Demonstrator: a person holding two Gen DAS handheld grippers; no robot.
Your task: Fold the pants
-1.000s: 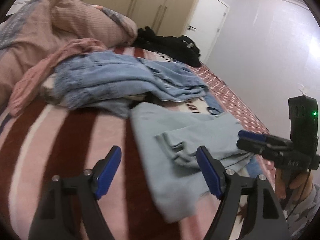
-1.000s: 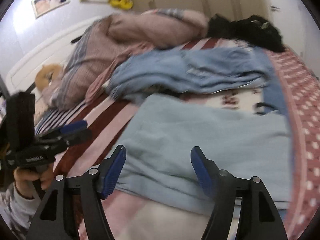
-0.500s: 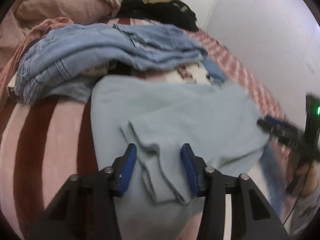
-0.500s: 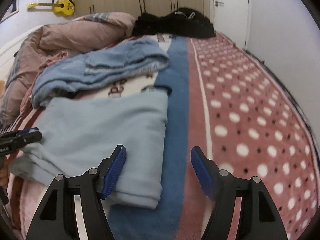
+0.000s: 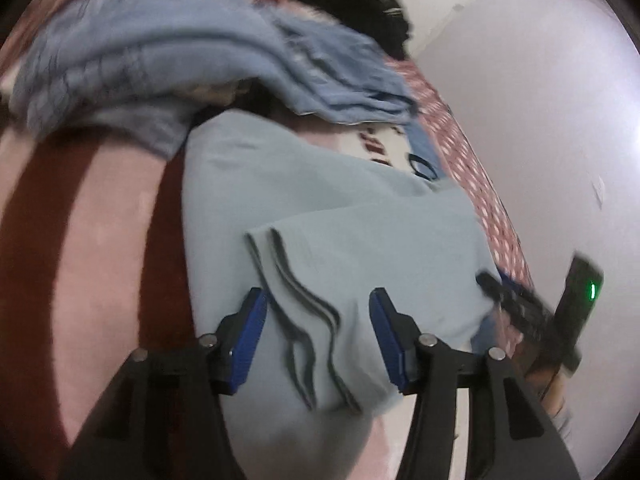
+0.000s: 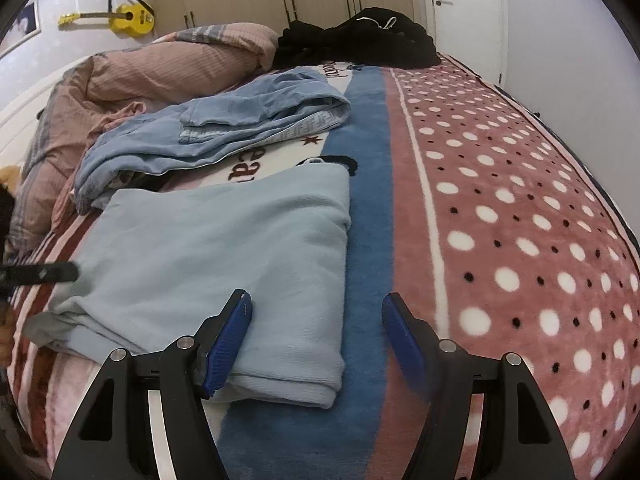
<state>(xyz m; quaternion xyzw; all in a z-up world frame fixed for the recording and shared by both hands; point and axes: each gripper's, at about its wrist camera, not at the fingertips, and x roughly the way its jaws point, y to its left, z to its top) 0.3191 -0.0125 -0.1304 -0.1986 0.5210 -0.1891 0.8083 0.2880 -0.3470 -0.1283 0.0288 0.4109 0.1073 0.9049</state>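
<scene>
Pale blue pants (image 5: pixel 320 200) lie folded flat on the bed blanket, their layered cuff ends toward me. My left gripper (image 5: pixel 317 300) hovers over those cuff ends, a blue pad on either side of the layers; its jaws are opening and the pads do not press the cloth. In the right wrist view the pants (image 6: pixel 224 240) fill the near left. My right gripper (image 6: pixel 317 304) stands open at their near right corner, with the left pad over the cloth and the right pad over the blanket's blue stripe. The right gripper (image 5: pixel 492 284) also shows at the pants' right edge.
A heap of denim jeans (image 6: pixel 216 128) lies just behind the pants. Farther back are a pink quilt (image 6: pixel 160 68) and black clothes (image 6: pixel 360 40). The dotted pink blanket (image 6: pixel 520 200) spreads to the right. A wall (image 5: pixel 540 100) runs along the bed's right side.
My left gripper came down and in over the cuff ends, and its jaws narrowed. My right gripper swung from the pants' middle to their right edge, then held still.
</scene>
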